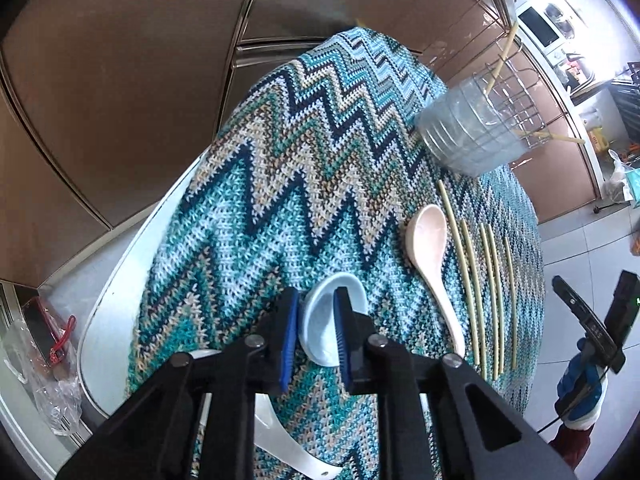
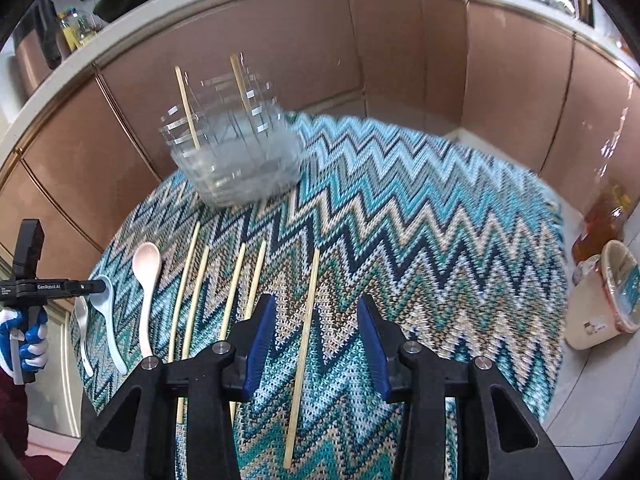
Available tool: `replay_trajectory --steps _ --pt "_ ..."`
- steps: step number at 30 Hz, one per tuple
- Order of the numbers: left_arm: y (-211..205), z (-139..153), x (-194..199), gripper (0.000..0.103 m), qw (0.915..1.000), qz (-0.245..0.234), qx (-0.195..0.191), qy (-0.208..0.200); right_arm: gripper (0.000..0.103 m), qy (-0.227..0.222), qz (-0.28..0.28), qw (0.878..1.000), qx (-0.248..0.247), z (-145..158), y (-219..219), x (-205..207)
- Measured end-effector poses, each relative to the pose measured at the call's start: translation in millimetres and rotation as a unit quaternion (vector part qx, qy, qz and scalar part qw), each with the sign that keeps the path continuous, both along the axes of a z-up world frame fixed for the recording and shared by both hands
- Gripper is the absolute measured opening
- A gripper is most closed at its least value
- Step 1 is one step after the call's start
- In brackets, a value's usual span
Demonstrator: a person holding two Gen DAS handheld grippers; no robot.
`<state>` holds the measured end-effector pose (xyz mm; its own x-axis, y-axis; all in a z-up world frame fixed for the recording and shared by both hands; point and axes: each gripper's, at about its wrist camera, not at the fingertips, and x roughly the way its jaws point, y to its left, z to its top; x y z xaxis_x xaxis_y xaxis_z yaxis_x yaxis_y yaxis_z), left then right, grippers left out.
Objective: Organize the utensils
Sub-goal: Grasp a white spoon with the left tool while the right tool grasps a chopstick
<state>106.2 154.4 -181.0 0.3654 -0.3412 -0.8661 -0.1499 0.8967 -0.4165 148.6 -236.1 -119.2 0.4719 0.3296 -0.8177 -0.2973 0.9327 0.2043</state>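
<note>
A pale blue spoon [image 1: 320,332] lies on the zigzag cloth [image 1: 280,200], and my left gripper [image 1: 316,292] is shut on its bowl, one pad inside and one outside the rim. The right wrist view shows that gripper [image 2: 100,286] at the blue spoon [image 2: 108,312]. Beside it lie a pink spoon [image 2: 146,268], a white spoon [image 2: 82,320] and several chopsticks [image 2: 192,296]. My right gripper [image 2: 316,304] stands open astride a single chopstick [image 2: 302,360], the pads clear of it. A clear plastic container [image 2: 240,160] at the back holds two upright chopsticks.
Brown cabinet fronts [image 2: 400,60] curve behind the round table [image 1: 116,280]. A wire rack [image 1: 520,104] stands behind the container. An amber bottle [image 2: 604,220] and a beige tub [image 2: 592,312] sit on the floor at right. A plastic bag [image 1: 52,380] lies at left.
</note>
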Motion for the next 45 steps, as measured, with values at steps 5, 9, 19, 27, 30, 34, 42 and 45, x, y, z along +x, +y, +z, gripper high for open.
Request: replay_trajectory --steps 5,9,19,27,30,34,42,45 --pt "-3.7 -3.0 5.4 0.009 0.9999 -0.008 0.006 0.001 0.026 0.053 0.008 0.999 -0.001 -21.7 5.7 28.7" --pt "-5.9 -2.4 8.9 0.009 0.9999 -0.011 0.01 -0.002 0.024 0.074 0.02 0.997 -0.005 -33.3 19.7 47.7" --pt "-10.1 -1.5 13.8 0.009 0.9993 -0.024 0.026 -0.011 0.019 0.121 0.033 0.99 -0.067 -58.6 58.1 82.5" --pt "-15.4 10.7 8.1 0.009 0.9975 -0.036 0.049 -0.037 0.007 0.111 0.025 0.992 -0.058 -58.4 62.1 79.6" --pt "-17.3 24.1 2.0 0.009 0.9953 -0.038 0.067 -0.058 0.006 0.086 0.03 0.995 -0.04 -40.2 51.2 65.4" --pt "-21.8 43.0 -6.4 0.009 0.9911 -0.041 0.092 -0.088 0.006 0.038 0.038 0.998 -0.021 -9.7 44.4 39.6" --pt "-31.0 84.7 -27.4 0.009 0.9794 -0.045 0.128 -0.149 0.006 -0.051 0.051 0.997 0.007 45.5 38.5 -9.1" --pt "-30.9 100.9 -33.0 0.009 0.9756 -0.041 0.134 -0.169 0.006 -0.087 0.056 0.994 0.021 65.2 40.0 -27.9"
